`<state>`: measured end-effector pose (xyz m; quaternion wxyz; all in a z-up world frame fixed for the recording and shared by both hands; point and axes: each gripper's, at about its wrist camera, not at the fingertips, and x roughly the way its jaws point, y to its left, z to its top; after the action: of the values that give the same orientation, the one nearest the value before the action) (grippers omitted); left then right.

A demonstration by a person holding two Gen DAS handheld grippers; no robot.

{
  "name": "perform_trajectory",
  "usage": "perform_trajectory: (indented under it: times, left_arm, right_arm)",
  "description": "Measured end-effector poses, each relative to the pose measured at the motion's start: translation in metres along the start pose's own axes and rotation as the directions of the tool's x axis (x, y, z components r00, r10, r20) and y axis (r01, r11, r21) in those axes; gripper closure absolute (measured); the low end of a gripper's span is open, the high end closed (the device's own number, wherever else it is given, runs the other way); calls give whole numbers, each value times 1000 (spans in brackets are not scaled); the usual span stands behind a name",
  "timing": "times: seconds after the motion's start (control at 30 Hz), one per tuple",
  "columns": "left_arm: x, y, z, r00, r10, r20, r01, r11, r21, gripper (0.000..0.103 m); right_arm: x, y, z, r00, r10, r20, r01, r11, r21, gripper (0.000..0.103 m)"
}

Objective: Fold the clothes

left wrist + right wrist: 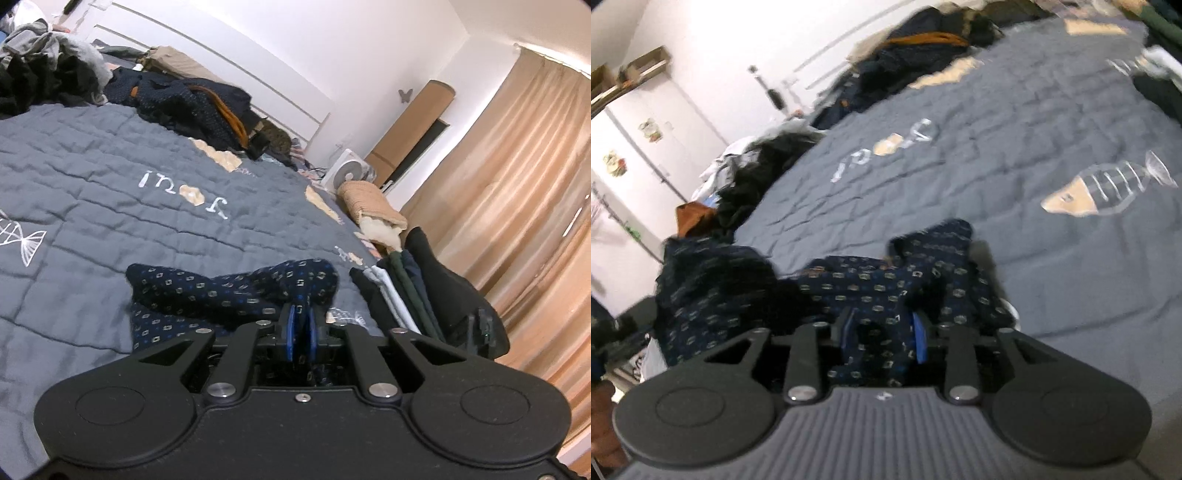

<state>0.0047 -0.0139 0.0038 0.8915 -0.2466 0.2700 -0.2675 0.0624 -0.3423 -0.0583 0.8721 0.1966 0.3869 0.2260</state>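
A dark navy garment (pixel 229 291) with a small square print lies crumpled on the grey quilt (pixel 92 184). My left gripper (pixel 301 325) sits at its right end. Its blue pads (pixel 290 332) stand a narrow gap apart, and a fold of the printed cloth fills that gap. In the right wrist view the same garment (pixel 871 280) is bunched in front of my right gripper (pixel 882 334). Its blue pads (pixel 919 339) stand well apart, with loose cloth lying between them and not pinched. The view is blurred.
A stack of folded clothes (pixel 399 295) lies right of the left gripper, at the bed's edge. Heaps of unfolded clothes (pixel 199 107) sit along the far side by the white headboard (pixel 258 85). Beige curtains (pixel 517 206) hang to the right. A hand (pixel 602 424) shows at the right view's lower left.
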Motion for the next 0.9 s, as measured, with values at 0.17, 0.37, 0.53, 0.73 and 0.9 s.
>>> perform_trajectory:
  times: [0.17, 0.37, 0.53, 0.73, 0.9]
  left_arm:
    - [0, -5, -2, 1000, -3, 3, 3, 1000, 22, 55]
    - [6, -11, 2, 1000, -11, 2, 11, 1000, 27, 49]
    - [27, -28, -1, 999, 41, -31, -38, 993, 112, 47]
    - [61, -18, -14, 982, 123, -144, -109, 989, 101, 97]
    - [55, -27, -11, 991, 103, -79, -94, 989, 117, 98]
  right_arm:
    - [-2, 4, 1, 1000, -11, 8, 11, 1000, -22, 93]
    - [-4, 13, 1, 1000, -6, 26, 8, 998, -57, 93]
    - [-2, 16, 1, 999, -21, 30, 23, 997, -67, 93]
    - [-7, 11, 1, 996, -53, 77, 58, 997, -57, 93]
    - [-17, 0, 8, 990, -63, 124, 63, 998, 7, 92]
